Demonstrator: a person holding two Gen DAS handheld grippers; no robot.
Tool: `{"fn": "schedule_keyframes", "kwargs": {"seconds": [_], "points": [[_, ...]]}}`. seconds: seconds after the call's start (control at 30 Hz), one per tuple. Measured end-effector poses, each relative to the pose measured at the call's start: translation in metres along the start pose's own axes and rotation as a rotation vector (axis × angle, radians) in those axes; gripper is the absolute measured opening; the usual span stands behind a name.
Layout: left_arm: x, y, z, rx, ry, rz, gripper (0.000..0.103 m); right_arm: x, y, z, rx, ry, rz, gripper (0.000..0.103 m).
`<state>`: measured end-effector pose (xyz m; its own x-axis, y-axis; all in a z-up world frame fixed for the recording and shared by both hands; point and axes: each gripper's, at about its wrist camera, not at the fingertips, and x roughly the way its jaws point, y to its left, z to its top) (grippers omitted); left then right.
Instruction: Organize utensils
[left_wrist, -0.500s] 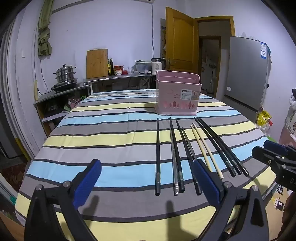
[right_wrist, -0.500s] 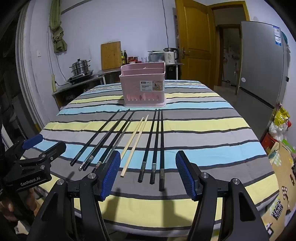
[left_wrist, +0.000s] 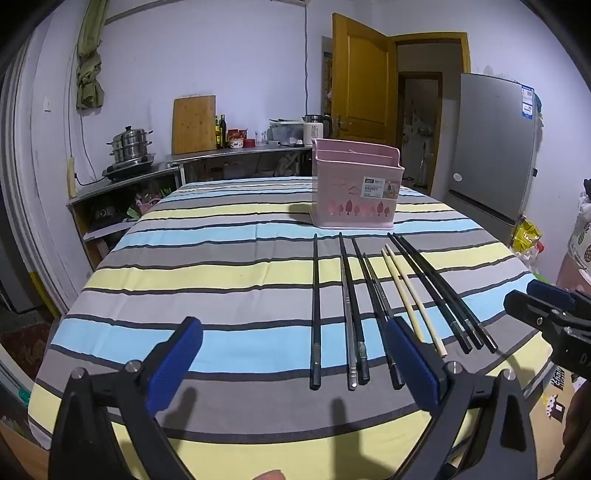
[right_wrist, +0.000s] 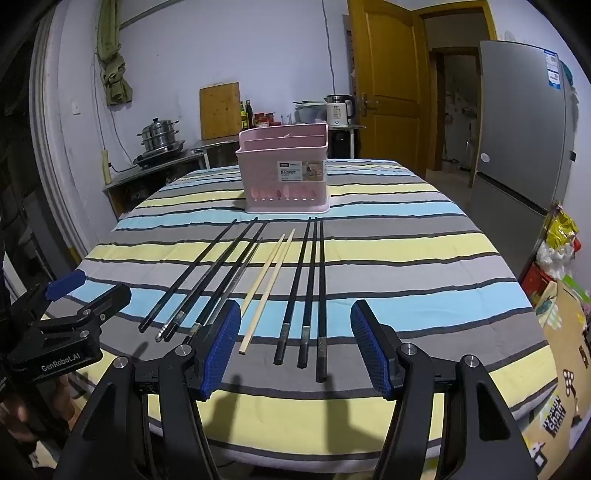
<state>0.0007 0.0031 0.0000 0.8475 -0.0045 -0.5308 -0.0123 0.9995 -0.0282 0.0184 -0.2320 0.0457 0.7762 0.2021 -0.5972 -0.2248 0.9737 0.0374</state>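
A pink utensil basket (left_wrist: 354, 188) (right_wrist: 286, 170) stands upright at the far middle of the striped table (left_wrist: 221, 266). In front of it several chopsticks lie side by side, pointing at the basket: black ones (left_wrist: 316, 310) (right_wrist: 319, 295), a metal one (left_wrist: 349, 321) and a pale wooden pair (left_wrist: 410, 295) (right_wrist: 267, 284). My left gripper (left_wrist: 295, 363) hovers open above the near ends of the left-hand sticks, holding nothing. My right gripper (right_wrist: 295, 347) is open over the near ends of three black sticks, also holding nothing. Each gripper shows at the edge of the other's view.
The table's near edge drops off just under both grippers. A steel counter with stacked pots (left_wrist: 129, 147) and a cutting board (left_wrist: 194, 123) runs along the back wall. A grey fridge (left_wrist: 491, 147) and a yellow door (left_wrist: 360, 85) stand at the right.
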Motion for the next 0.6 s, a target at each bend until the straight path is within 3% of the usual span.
{"fn": "schedule_keyframes", "kwargs": {"seconds": [0.6], "points": [[-0.0001, -0.0005, 0.0001, -0.002, 0.001, -0.002, 0.1, -0.0023, 0.0036, -0.001, -0.002, 0.001, -0.005, 0.062]]}}
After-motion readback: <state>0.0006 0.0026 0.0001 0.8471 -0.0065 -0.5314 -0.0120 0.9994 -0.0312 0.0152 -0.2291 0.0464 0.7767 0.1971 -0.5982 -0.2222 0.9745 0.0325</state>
